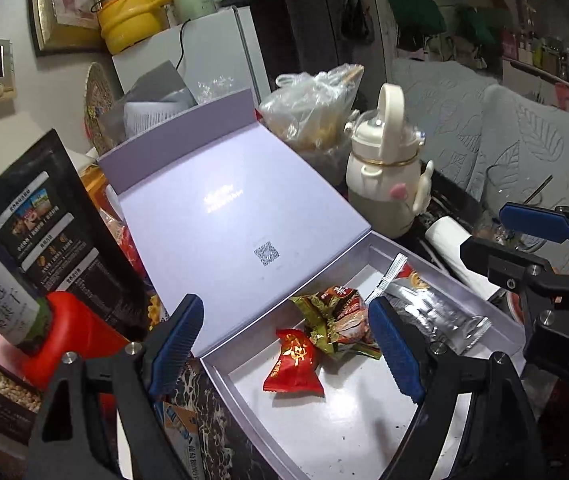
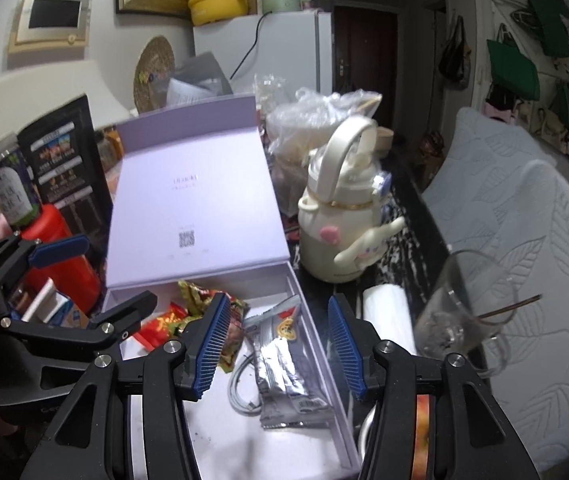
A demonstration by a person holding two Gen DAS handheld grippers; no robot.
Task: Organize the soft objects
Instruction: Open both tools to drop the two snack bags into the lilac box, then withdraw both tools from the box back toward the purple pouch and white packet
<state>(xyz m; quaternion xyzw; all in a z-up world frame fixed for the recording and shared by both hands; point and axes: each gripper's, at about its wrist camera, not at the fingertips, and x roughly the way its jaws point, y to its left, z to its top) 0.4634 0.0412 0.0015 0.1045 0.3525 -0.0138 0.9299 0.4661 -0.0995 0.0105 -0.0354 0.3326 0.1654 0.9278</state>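
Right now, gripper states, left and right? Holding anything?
Left gripper: open, holding nothing, above the open box.
Right gripper: open, holding nothing, over the silver packet in the box.

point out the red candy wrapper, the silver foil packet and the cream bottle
red candy wrapper [image 1: 293,362], left wrist view, printed centre
silver foil packet [image 2: 284,372], right wrist view, middle
cream bottle [image 2: 330,240], right wrist view, body
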